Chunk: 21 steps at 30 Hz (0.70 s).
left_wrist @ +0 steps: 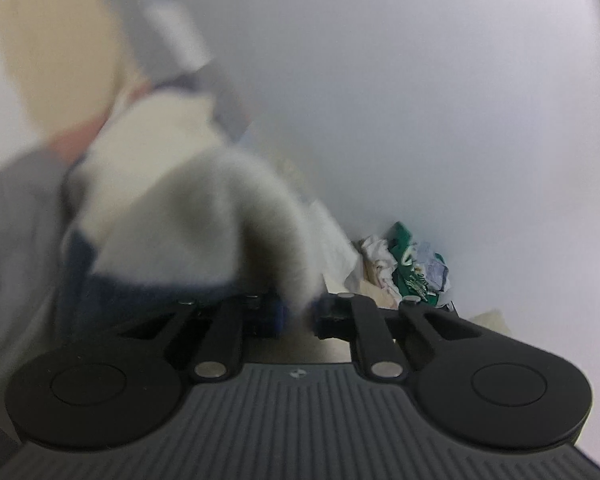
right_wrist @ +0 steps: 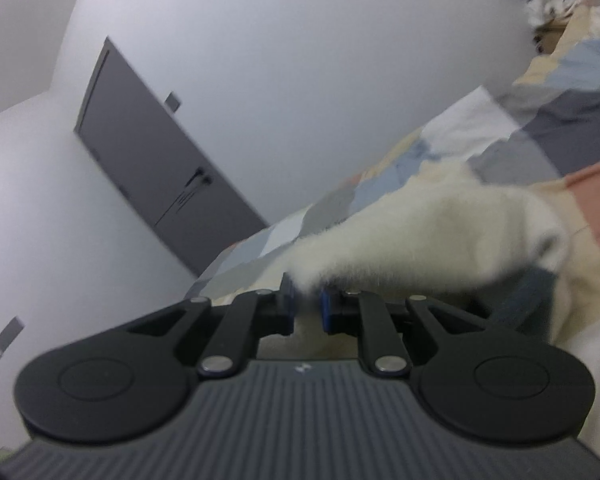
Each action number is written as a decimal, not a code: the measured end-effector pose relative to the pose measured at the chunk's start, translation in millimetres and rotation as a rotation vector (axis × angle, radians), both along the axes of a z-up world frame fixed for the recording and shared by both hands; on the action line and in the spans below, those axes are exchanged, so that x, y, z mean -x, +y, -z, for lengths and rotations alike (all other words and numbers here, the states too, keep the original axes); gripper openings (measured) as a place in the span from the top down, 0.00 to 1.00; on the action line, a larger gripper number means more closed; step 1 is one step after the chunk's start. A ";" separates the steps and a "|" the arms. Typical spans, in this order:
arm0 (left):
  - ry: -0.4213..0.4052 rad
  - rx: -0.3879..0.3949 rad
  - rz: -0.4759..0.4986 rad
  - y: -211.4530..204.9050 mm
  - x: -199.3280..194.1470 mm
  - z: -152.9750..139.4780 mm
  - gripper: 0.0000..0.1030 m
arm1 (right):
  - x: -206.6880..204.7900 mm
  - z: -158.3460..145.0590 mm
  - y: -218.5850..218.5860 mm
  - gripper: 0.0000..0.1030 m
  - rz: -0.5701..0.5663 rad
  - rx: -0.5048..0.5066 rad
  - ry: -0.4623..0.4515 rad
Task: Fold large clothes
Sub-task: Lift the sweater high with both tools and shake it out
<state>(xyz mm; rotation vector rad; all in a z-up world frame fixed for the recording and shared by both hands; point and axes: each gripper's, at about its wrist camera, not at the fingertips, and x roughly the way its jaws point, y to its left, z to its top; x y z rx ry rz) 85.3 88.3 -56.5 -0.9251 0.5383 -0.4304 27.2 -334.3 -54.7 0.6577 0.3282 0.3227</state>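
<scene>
Fluffy cream-white fleece garment [right_wrist: 424, 240] fills the space ahead of both my grippers, lifted off the bed and blurred with motion. My right gripper [right_wrist: 306, 308] has its jaws closed to a narrow gap with a tuft of the fleece edge pinched between the blue pads, and the cloth runs away to the right over the patchwork bedcover [right_wrist: 560, 128] of grey, cream, white and salmon squares. My left gripper [left_wrist: 298, 314] also has fleece [left_wrist: 188, 208] bunched at its jaws, but the blur is too heavy for me to say whether they are clamped on it or merely buried in it. In the left view the raised fleece blocks most of what lies to the left; behind it I make out smeared grey, tan and navy shapes that I cannot name. To the right, against the pale wall [left_wrist: 420, 80], sits a heap of crumpled clothes [left_wrist: 404, 264] in white and green, well apart from my jaws. In the right view a grey door [right_wrist: 156, 164] stands in the wall to the left, beyond the bed's edge, where the room is open.
</scene>
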 end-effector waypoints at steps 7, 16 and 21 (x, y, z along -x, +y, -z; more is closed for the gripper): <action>-0.271 -0.155 0.014 -21.4 25.8 -101.3 0.87 | 1.6 -82.8 -6.4 0.85 0.100 0.096 -0.137; -0.490 -0.104 0.001 -3.2 37.9 -254.0 0.88 | 19.2 -240.0 -0.7 0.85 0.045 0.211 -0.350; -0.589 -0.140 0.002 8.1 38.3 -334.6 0.88 | 26.3 -320.0 6.6 0.85 0.009 0.249 -0.486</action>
